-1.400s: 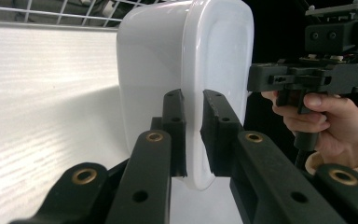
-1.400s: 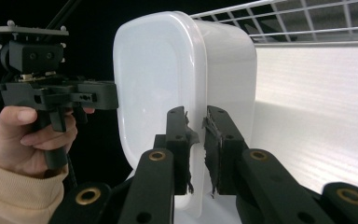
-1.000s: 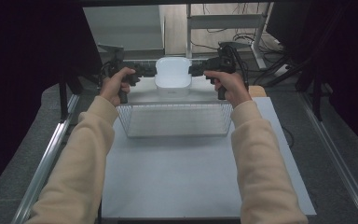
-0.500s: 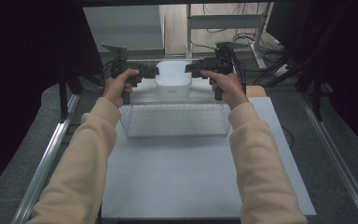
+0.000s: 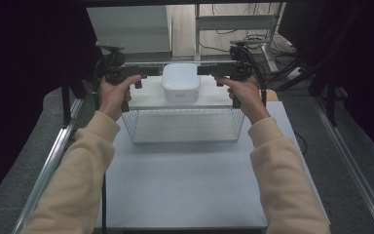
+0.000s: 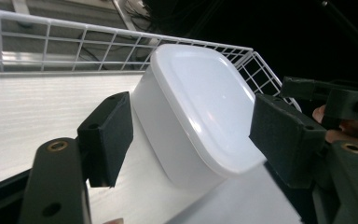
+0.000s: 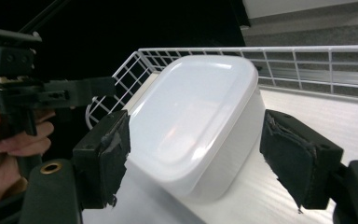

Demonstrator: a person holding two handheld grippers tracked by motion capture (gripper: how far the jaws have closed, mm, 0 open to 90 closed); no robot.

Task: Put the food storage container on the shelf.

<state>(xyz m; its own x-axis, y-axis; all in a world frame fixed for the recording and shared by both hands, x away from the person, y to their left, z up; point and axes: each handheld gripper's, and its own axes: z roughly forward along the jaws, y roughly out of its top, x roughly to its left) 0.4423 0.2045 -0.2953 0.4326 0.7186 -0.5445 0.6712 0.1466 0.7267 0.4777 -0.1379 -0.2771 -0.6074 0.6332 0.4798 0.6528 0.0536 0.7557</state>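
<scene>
A white lidded container [image 5: 180, 83] rests on a white ribbed board [image 5: 148, 99] at the far side of a wire basket [image 5: 182, 126]. My left gripper [image 5: 150, 73] points at it from the left and my right gripper [image 5: 206, 71] from the right, both a little clear of its sides. In the left gripper view the container [image 6: 200, 102] lies between the spread pads of the left gripper [image 6: 196, 140], untouched. The right gripper [image 7: 200, 158] frames the container [image 7: 200, 107] the same way. Both sets of jaws have just been opening and stand open.
The basket's white wire wall [image 6: 74, 42] rises behind the container. A pale table top [image 5: 185, 180] stretches toward the person. Metal rails [image 5: 53, 161] run along both sides, and a desk frame with cables [image 5: 253, 29] stands beyond.
Both grippers have opened their jaws and drawn back from the container's sides, rising slightly. The container stays on the board.
</scene>
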